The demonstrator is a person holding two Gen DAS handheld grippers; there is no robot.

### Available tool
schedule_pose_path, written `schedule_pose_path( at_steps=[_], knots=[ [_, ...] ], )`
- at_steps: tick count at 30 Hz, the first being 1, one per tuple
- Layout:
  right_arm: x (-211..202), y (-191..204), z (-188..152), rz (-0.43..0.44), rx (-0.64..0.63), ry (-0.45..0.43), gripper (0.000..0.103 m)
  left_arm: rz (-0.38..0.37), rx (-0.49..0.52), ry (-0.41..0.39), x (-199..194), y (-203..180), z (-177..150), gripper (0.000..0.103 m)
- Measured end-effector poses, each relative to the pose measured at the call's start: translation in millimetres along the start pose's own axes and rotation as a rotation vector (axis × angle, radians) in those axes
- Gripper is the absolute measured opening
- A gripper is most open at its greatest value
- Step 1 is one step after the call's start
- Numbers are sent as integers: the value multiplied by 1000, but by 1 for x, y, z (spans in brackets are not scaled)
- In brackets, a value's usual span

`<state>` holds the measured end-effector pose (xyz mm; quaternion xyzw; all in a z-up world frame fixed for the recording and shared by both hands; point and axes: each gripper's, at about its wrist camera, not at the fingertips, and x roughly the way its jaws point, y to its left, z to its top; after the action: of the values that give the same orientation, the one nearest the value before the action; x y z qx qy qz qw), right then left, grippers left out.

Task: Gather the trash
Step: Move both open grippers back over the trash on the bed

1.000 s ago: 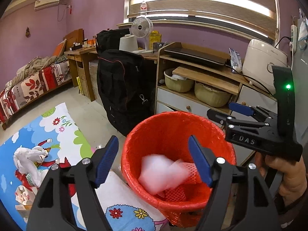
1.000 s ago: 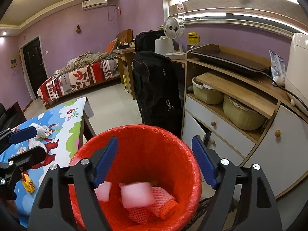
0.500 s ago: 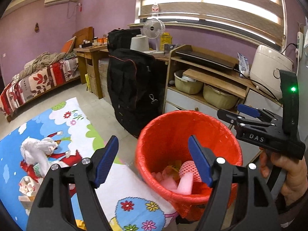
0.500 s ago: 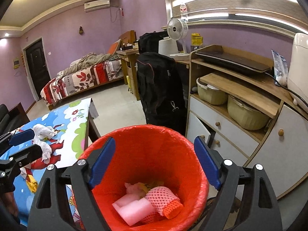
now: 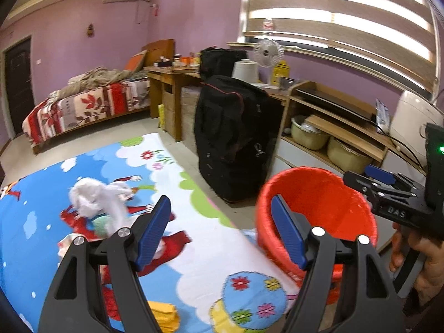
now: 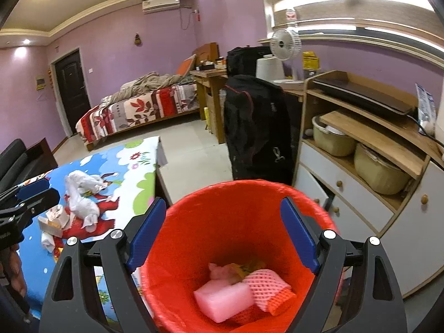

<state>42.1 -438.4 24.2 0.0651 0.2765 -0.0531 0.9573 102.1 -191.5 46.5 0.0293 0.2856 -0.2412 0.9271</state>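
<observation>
While both tools stand wide and empty, the remaining trash lies on the worktop, not in the bin.

Item 1 — left tool (image 5: 222, 222): blue pads spread well apart, nothing between them, hanging over the cartoon-print worktop (image 5: 194, 249).

Item 2 — right tool (image 6: 222, 233): equally wide, empty, poised above the red bin (image 6: 177, 249), whose mouth fills the gap between its pads.

Item 3 — bin contents: pink foam block (image 6: 224, 299), orange-pink mesh sleeve (image 6: 272, 291), scraps behind them (too small to tell apart).

Item 4 — crumpled white tissue (image 5: 94, 199): on the worktop at about 10 o'clock from the left tool, its long axis running roughly 11 to 5 in the left wrist view. Smaller paper scraps (image 6: 54, 219) sit just beside it, nearer the holder; a yellow pad (image 5: 163, 316) lies at the worktop's near edge.

Judgement: the left tool is plainly the nearer — the tissue lies ahead and to its left, so the next reach likely turns that way, pads set across the wad's short side.
</observation>
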Motion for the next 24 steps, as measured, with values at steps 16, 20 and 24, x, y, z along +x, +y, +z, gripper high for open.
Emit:
schedule_pose_path(
  at_steps=[16, 20, 24],
  knots=[
    [21, 77, -15, 122, -100, 51, 80, 160, -122, -11, -26, 88, -26, 72],
    [26, 96, -20, 152, -115, 66, 80, 192, -143, -9, -32, 105, -35, 72],
    [30, 115, -27, 181, -138, 82, 80, 220, -166, -6, -37, 120, -44, 72]
  ],
)
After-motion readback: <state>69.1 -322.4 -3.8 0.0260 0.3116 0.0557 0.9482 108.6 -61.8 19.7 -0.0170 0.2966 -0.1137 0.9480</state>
